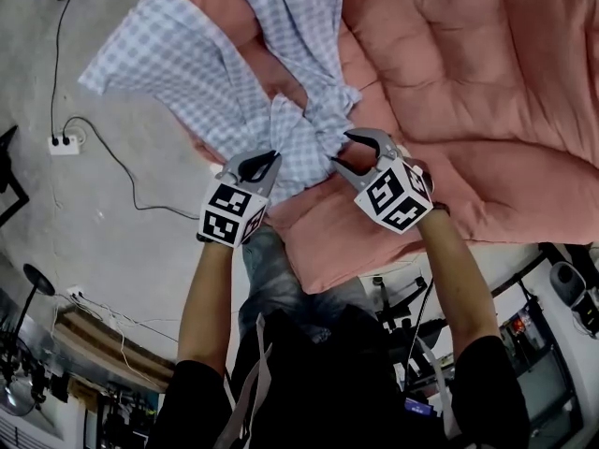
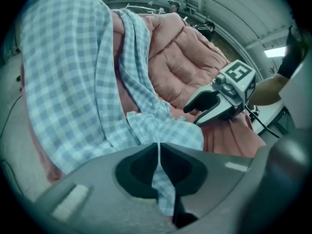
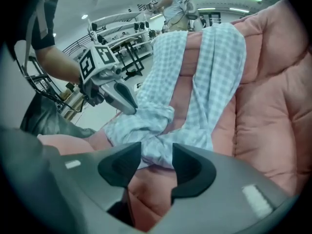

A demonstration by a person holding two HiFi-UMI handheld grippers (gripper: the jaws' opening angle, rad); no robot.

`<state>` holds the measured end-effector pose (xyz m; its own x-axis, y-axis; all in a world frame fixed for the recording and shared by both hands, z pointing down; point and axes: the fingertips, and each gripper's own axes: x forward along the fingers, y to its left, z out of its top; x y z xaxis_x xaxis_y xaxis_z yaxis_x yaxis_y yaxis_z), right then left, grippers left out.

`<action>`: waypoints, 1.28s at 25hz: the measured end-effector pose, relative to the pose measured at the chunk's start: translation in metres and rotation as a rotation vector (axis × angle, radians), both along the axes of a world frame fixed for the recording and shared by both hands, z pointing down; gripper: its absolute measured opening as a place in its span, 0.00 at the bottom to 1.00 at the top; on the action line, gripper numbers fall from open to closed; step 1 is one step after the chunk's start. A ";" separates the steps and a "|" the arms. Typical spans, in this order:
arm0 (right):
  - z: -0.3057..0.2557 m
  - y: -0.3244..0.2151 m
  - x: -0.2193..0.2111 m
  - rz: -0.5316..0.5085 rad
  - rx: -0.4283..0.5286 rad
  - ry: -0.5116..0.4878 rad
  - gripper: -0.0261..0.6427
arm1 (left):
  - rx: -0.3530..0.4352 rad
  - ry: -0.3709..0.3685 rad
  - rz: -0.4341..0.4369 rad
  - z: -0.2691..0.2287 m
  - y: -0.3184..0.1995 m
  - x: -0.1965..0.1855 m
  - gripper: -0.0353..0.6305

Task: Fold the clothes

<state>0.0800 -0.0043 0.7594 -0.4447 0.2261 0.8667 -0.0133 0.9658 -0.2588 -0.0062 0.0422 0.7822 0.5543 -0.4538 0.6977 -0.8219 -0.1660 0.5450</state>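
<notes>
Item: one checked garment (image 1: pixel 215 73), pale blue and white, spread loosely across a pink quilt (image 1: pixel 468 82); its far part runs up over the quilt in two broad bands, one side hangs past the quilt's edge over the grey floor (image 1: pixel 56 232), and its near end is gathered into a crumpled bunch close to the quilt's near edge. Left gripper (image 1: pixel 265 165): jaws brought together on a fold at the near edge of that bunch, a thin strip of the check cloth pinched in the seam between the two pads and trailing down behind them. Right gripper (image 1: pixel 346 152): jaws standing partly apart at a middling width, tips set at the other side of the same bunch, the hem of the cloth lying in the gap between them but the pads not pressing on it; bare quilt shows below. The two grippers sit near each other, both angled downward, each with its marker cube (image 1: pixel 232 215) toward the person's forearms. Also present: a white power strip (image 1: pixel 64 143) on the floor with a black cable (image 1: pixel 122 171) running from it, well apart from the garment.
</notes>
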 end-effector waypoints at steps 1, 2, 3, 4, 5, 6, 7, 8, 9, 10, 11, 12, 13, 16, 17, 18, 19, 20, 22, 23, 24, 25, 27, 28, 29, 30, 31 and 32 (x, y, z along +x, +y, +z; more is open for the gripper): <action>0.002 0.001 0.000 -0.013 -0.001 0.008 0.34 | 0.009 0.002 -0.004 -0.005 0.003 -0.003 0.09; 0.004 0.002 -0.002 -0.023 0.000 0.013 0.34 | 0.016 -0.002 -0.004 -0.010 0.007 -0.007 0.09; 0.006 0.002 -0.004 -0.030 0.002 0.015 0.34 | 0.020 -0.011 0.001 -0.014 0.013 -0.011 0.09; 0.007 0.001 -0.006 -0.035 0.006 0.017 0.33 | 0.019 -0.021 0.010 -0.018 0.022 -0.015 0.09; 0.008 0.000 -0.007 -0.040 0.012 0.020 0.31 | 0.016 -0.032 0.015 -0.022 0.031 -0.018 0.09; 0.008 -0.002 -0.009 -0.046 0.019 0.023 0.31 | 0.016 -0.043 0.010 -0.025 0.040 -0.021 0.09; 0.009 -0.004 -0.010 -0.056 0.027 0.026 0.30 | 0.016 -0.052 -0.005 -0.028 0.049 -0.025 0.09; 0.010 -0.006 -0.011 -0.070 0.035 0.030 0.29 | 0.009 -0.058 -0.027 -0.030 0.059 -0.028 0.09; 0.010 -0.007 -0.013 -0.085 0.042 0.032 0.29 | -0.001 -0.062 -0.052 -0.032 0.070 -0.032 0.09; 0.010 -0.007 -0.016 -0.100 0.046 0.033 0.28 | -0.014 -0.064 -0.076 -0.033 0.081 -0.035 0.09; 0.010 -0.006 -0.021 -0.113 0.049 0.032 0.28 | -0.027 -0.063 -0.098 -0.034 0.092 -0.037 0.09; 0.010 -0.005 -0.026 -0.127 0.049 0.029 0.28 | -0.041 -0.061 -0.118 -0.034 0.103 -0.038 0.09; 0.009 -0.003 -0.033 -0.141 0.049 0.023 0.28 | -0.052 -0.059 -0.136 -0.034 0.113 -0.039 0.09; 0.000 0.005 -0.054 -0.186 0.061 -0.015 0.28 | -0.074 -0.050 -0.165 -0.031 0.135 -0.033 0.09; -0.004 0.007 -0.061 -0.197 0.065 -0.032 0.28 | -0.077 -0.042 -0.176 -0.031 0.140 -0.029 0.09; -0.008 0.009 -0.067 -0.207 0.066 -0.045 0.28 | -0.080 -0.031 -0.192 -0.031 0.144 -0.024 0.09; -0.009 0.010 -0.071 -0.223 0.066 -0.053 0.28 | -0.082 -0.020 -0.211 -0.031 0.146 -0.019 0.09; -0.008 0.012 -0.075 -0.248 0.071 -0.052 0.28 | -0.085 -0.013 -0.230 -0.031 0.147 -0.014 0.09; 0.002 0.018 -0.078 -0.322 0.087 -0.025 0.30 | -0.091 0.003 -0.262 -0.031 0.150 -0.008 0.09; 0.010 0.022 -0.077 -0.357 0.095 -0.001 0.34 | -0.094 0.013 -0.275 -0.031 0.151 -0.006 0.09; 0.019 0.025 -0.077 -0.384 0.101 0.024 0.35 | -0.097 0.021 -0.285 -0.031 0.153 -0.004 0.09; 0.028 0.028 -0.077 -0.398 0.107 0.047 0.35 | -0.098 0.026 -0.292 -0.031 0.156 -0.004 0.09; 0.043 0.031 -0.078 -0.399 0.117 0.092 0.35 | -0.093 0.028 -0.302 -0.030 0.161 -0.008 0.09; 0.049 0.031 -0.078 -0.393 0.117 0.117 0.34 | -0.092 0.027 -0.306 -0.030 0.164 -0.011 0.09; 0.054 0.031 -0.077 -0.388 0.111 0.143 0.34 | -0.094 0.028 -0.309 -0.030 0.166 -0.012 0.09; 0.059 0.032 -0.074 -0.387 0.102 0.166 0.32 | -0.098 0.030 -0.311 -0.029 0.168 -0.012 0.09; 0.062 0.033 -0.072 -0.389 0.095 0.181 0.29 | -0.104 0.033 -0.313 -0.028 0.170 -0.012 0.09; 0.064 0.034 -0.071 -0.390 0.096 0.183 0.20 | -0.109 0.034 -0.315 -0.027 0.172 -0.012 0.09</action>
<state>0.0094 0.0294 0.8230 -0.1793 0.2609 0.9486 0.3197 0.9273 -0.1947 -0.0184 0.2137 0.7554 0.4228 -0.5303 0.7349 -0.8044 0.1538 0.5738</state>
